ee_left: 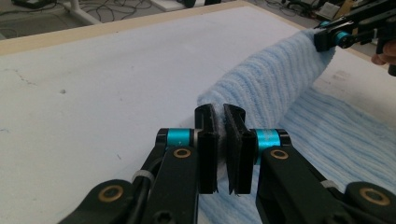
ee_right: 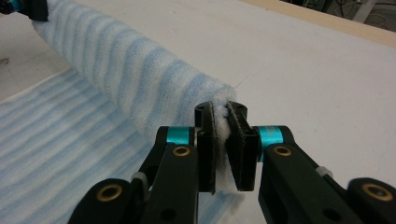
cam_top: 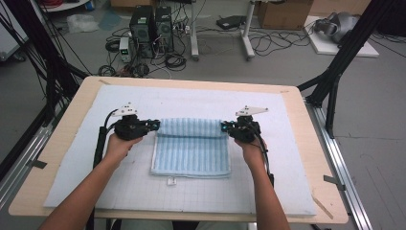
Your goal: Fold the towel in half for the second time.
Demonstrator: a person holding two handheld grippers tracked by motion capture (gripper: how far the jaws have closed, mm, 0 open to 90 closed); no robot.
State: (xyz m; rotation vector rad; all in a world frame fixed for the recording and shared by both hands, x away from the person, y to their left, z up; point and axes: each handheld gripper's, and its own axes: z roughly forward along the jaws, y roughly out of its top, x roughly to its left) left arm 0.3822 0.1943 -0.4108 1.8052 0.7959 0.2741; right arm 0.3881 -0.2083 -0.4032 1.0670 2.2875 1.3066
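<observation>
Two claws clamped on towel (cam_top: 191, 143), left claw (cam_top: 156, 125) and right claw (cam_top: 223, 128) pinching opposite fold ends

Both forearms reach forward; left gripper (cam_top: 154, 125) and right gripper (cam_top: 225, 127) point inward, facing each other, jaws clamped together

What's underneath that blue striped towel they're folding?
The towel lies on a white gridded mat over the wooden table. Each claw, left and right, pinches the raised fold. Whatever lies beneath the towel is covered.
</observation>
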